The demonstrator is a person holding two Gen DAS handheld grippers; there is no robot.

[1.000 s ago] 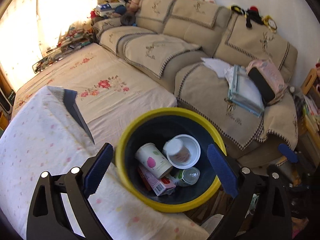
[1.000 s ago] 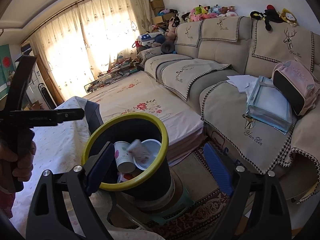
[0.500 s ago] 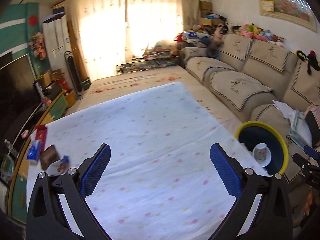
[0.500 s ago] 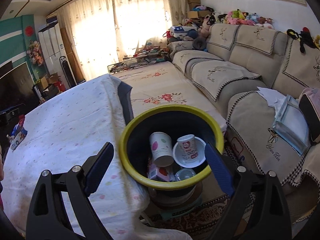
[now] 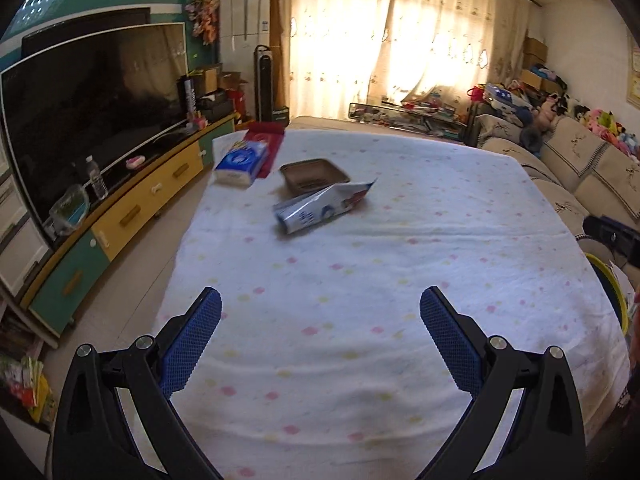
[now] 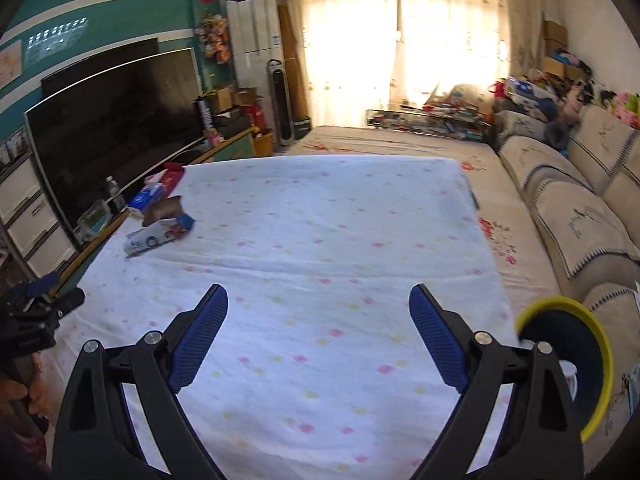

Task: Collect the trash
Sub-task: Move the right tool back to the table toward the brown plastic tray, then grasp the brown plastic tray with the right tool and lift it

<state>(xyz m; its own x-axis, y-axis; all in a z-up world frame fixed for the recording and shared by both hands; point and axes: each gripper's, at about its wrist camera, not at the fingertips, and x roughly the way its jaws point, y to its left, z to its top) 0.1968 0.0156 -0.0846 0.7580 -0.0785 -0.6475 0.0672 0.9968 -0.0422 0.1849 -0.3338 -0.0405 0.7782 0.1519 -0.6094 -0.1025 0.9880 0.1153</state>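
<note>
Across the table under its dotted white cloth, the bin stands off the near right corner. Ahead and left of both grippers lies 1 crumpled wrapper, long axis running left to right, just beside a brown tray and a tissue pack. The left gripper looks nearer; it and the right gripper stand wide apart, empty.

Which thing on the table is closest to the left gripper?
The crumpled white-and-blue packet lying flat. The brown tray sits just behind it, and the blue tissue pack lies farther off, near the table's corner.
</note>
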